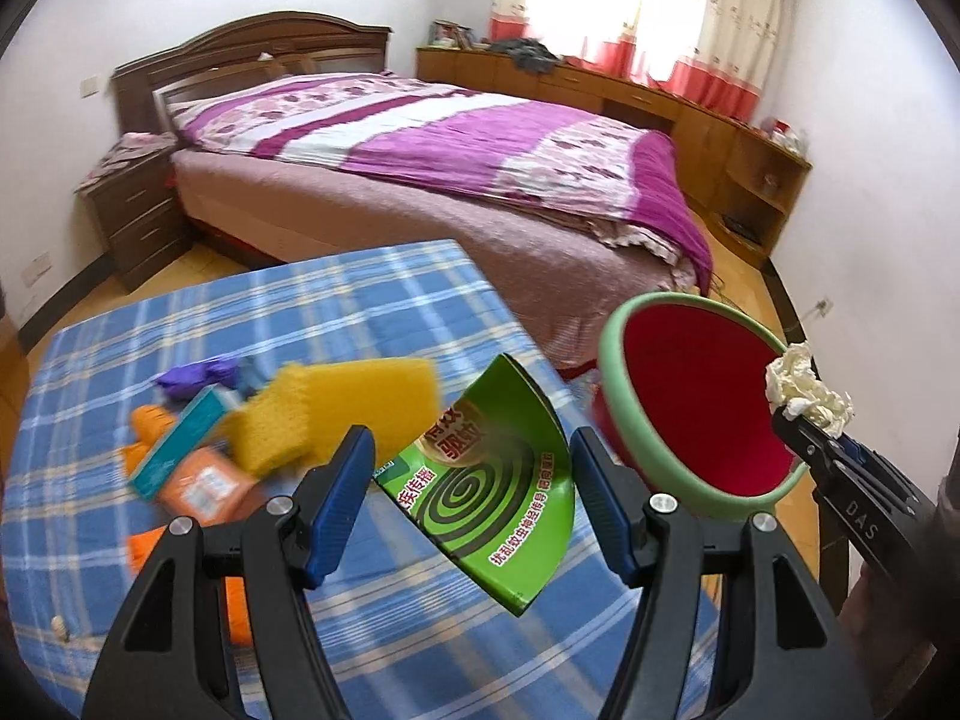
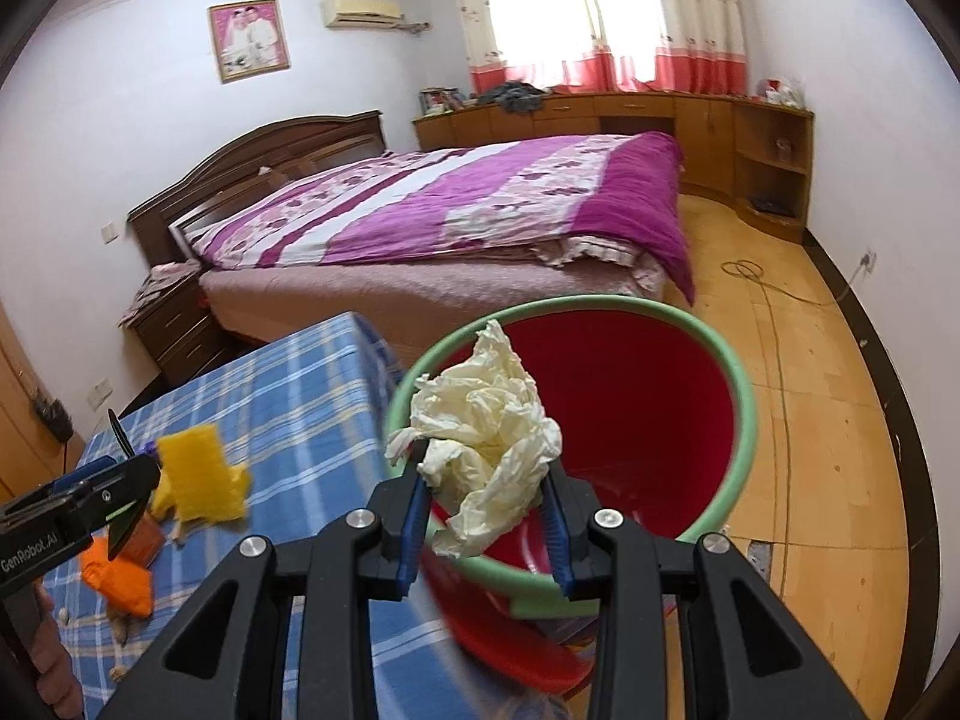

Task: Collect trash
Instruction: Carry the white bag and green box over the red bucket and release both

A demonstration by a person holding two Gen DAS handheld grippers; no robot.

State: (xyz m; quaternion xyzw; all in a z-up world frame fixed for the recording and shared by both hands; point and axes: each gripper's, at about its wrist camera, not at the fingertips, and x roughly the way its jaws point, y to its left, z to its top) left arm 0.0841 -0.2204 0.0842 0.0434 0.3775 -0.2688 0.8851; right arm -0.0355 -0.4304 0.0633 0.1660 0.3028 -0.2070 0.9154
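Note:
My left gripper (image 1: pixel 471 474) is shut on a green mosquito-coil card (image 1: pixel 489 480) and holds it above the blue plaid table (image 1: pixel 336 312); it also shows in the right wrist view (image 2: pixel 129 483). My right gripper (image 2: pixel 486 510) is shut on a crumpled cream tissue (image 2: pixel 486 444) and holds it over the near rim of a red bin with a green rim (image 2: pixel 636 420). In the left wrist view the bin (image 1: pixel 702 408) is at the right, with the tissue (image 1: pixel 804 387) in my right gripper (image 1: pixel 801 411) at its right rim.
On the table lie a yellow sponge (image 1: pixel 342 402), a teal box (image 1: pixel 180 441), orange packets (image 1: pixel 204 483) and a purple item (image 1: pixel 198 375). A bed with a purple quilt (image 1: pixel 450 144) stands behind. Wooden cabinets (image 2: pixel 660 126) line the far wall. A cable (image 2: pixel 774 312) runs over the floor.

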